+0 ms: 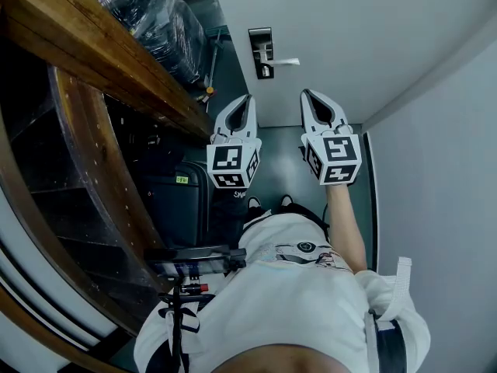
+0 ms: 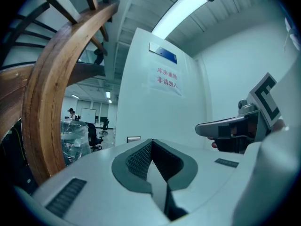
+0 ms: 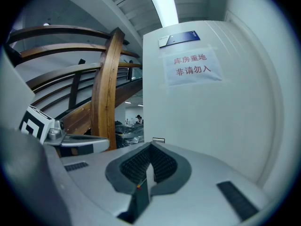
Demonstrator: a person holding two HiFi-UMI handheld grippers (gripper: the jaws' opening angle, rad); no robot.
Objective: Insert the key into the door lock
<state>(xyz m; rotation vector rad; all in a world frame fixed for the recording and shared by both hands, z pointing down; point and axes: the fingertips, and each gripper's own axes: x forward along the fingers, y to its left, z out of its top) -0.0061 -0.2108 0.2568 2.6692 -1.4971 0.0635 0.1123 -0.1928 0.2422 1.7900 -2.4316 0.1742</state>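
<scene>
A white door (image 1: 342,29) stands ahead. Its dark lock plate with a silver lever handle (image 1: 265,53) sits by the door's left edge, and also shows small as the lock plate (image 2: 133,139) and the lock plate (image 3: 158,140). My left gripper (image 1: 248,98) and right gripper (image 1: 307,93) are held side by side, short of the door and lower in the head view than the handle. The jaws of the left gripper (image 2: 151,141) meet, and those of the right gripper (image 3: 151,144) do too. No key shows in any view.
A curved wooden stair rail (image 1: 101,45) runs close on the left, with plastic-wrapped goods (image 1: 163,14) behind it and a black case (image 1: 175,200) on the floor. A white wall (image 1: 435,169) closes the right side. A paper sign (image 3: 193,65) hangs on the door.
</scene>
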